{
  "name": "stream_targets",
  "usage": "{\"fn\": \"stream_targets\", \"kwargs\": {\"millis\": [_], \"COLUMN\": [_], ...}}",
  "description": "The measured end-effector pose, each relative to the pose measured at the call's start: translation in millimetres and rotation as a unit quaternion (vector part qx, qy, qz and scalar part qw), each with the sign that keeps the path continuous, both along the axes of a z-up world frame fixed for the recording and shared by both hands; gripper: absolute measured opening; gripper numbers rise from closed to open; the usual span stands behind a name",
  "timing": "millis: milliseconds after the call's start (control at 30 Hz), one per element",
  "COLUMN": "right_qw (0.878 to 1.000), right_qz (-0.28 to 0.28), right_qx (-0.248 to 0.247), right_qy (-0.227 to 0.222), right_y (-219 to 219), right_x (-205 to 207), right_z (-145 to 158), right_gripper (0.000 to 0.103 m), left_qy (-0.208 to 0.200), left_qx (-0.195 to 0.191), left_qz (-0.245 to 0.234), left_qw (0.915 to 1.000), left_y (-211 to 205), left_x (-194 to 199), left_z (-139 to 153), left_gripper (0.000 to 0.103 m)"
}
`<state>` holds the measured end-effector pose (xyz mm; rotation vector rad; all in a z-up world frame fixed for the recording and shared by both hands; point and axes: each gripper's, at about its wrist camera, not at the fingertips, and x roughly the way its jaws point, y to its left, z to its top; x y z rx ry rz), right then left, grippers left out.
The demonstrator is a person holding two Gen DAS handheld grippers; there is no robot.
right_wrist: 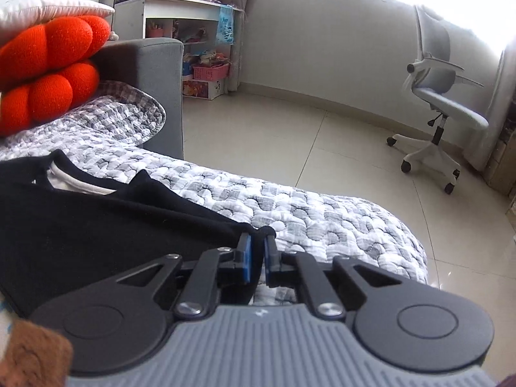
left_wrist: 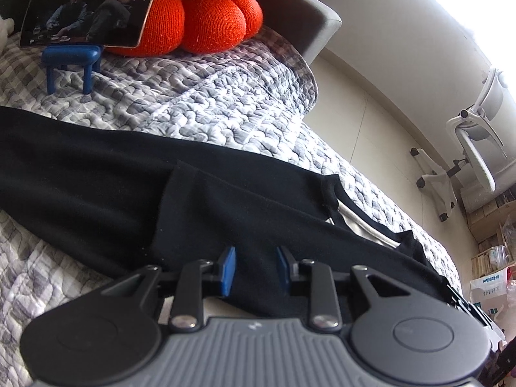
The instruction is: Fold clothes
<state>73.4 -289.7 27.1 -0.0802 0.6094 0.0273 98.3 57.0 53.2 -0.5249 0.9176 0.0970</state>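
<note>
Quilted grey-checked bed (left_wrist: 225, 103) carries a black garment (left_wrist: 96, 167) spread flat, its far end cut off at frame edge; left gripper (left_wrist: 255, 269) hovers over the cloth, jaws apart; right gripper (right_wrist: 257, 259) has jaws nearly together on the garment's corner, its grip hard to confirm.

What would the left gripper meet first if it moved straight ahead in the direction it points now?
Probably the black garment: it lies right ahead of the open left gripper, between and beyond its blue pads. Further on comes the quilt, though depth is hard to judge.
</note>
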Motion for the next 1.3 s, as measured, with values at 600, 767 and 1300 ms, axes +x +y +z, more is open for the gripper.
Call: {"fn": "stream_targets", "kwargs": {"millis": [600,767,1300], "right_qw": [0.996,0.997,0.996], "right_qz": [0.016,0.015,0.081], "right_qx": [0.051,0.048,-0.011], "right_qy": [0.066,0.055,0.038], "right_y": [19,16,47], "right_x": [-75,-85,-98], "right_z": [-4,-6,0], "right_gripper": [0.034,0.036,0.038], "left_qy": [0.000,0.000,-0.052], "left_qx": [-0.022,-0.023,-0.052], "left_qz": [0.005,0.025,0.044], "left_qw": [0.9997,0.9994,0.9963], "left_y": [-1,18,101], "left_x": [-21,-27,-78], "left_z": [3,2,9], "left_gripper": [0.037,0.037,0.037]}}
